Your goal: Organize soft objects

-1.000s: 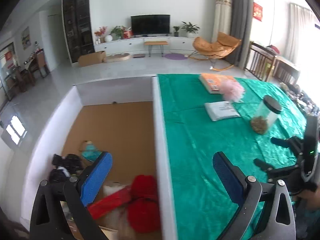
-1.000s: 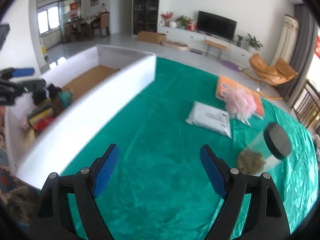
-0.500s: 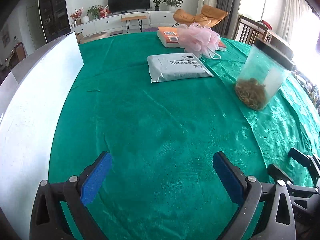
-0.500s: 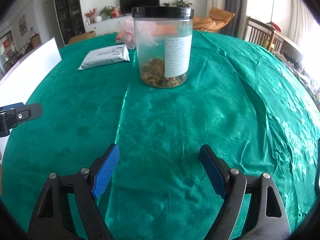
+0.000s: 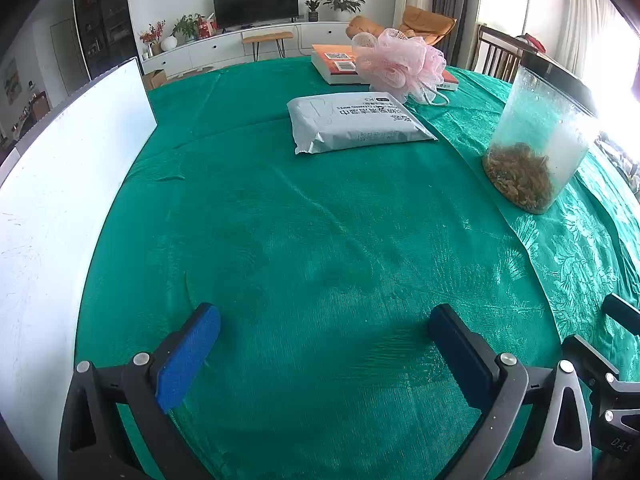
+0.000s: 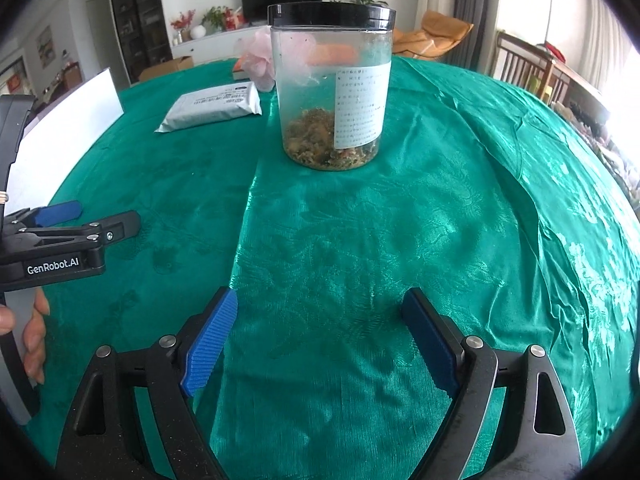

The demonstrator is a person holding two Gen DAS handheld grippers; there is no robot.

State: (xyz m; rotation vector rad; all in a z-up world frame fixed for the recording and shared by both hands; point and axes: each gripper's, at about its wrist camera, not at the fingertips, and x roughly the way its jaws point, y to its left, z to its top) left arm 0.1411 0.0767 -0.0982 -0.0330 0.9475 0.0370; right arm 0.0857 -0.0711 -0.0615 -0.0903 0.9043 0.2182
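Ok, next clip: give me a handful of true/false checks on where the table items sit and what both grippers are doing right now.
1. The left gripper is open and holds nothing. True.
2. The right gripper is clamped on the clear jar. False: it is open and empty, and the jar stands on the green tablecloth well ahead of it.
3. The jar's black lid is on. True.
4. The pink mesh pouf lies inside the white box. False: it sits on the table, partly on the orange book; only the box's white wall shows at the left.
5. The grey wipes pack lies flat on the cloth, nearer than the pouf. True.
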